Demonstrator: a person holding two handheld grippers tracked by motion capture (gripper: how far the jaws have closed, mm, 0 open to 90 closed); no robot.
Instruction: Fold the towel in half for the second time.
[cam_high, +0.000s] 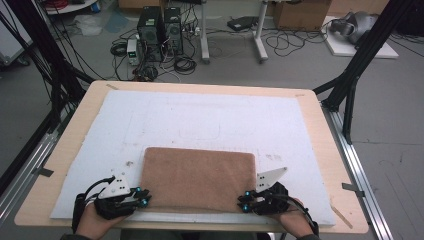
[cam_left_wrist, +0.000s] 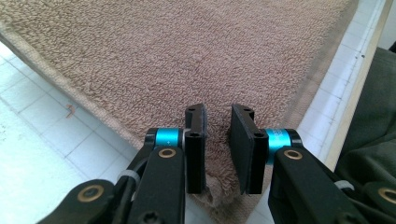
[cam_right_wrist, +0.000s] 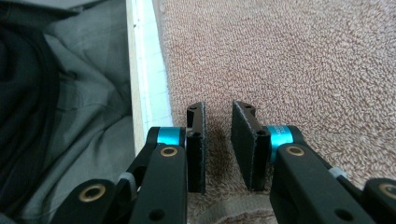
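Note:
A brown terry towel (cam_high: 197, 177) lies folded in a flat rectangle on the white mat (cam_high: 200, 115), near the table's front edge. My left gripper (cam_high: 142, 196) sits at the towel's near left corner, my right gripper (cam_high: 245, 201) at its near right corner. In the left gripper view the jaws (cam_left_wrist: 217, 114) stand a little apart over the towel (cam_left_wrist: 187, 56), with pile showing in the gap and a small bunch of cloth low between them. The right gripper (cam_right_wrist: 218, 112) stands the same way over the towel (cam_right_wrist: 280, 56) beside its edge. I see no pad pressing the cloth.
The mat covers most of the wooden table (cam_high: 320, 130). The table's front edge (cam_right_wrist: 133, 70) runs just beside the right gripper, with the person's grey clothing (cam_right_wrist: 70, 116) beyond it. Computers and cables (cam_high: 160, 35) sit on the floor behind the table.

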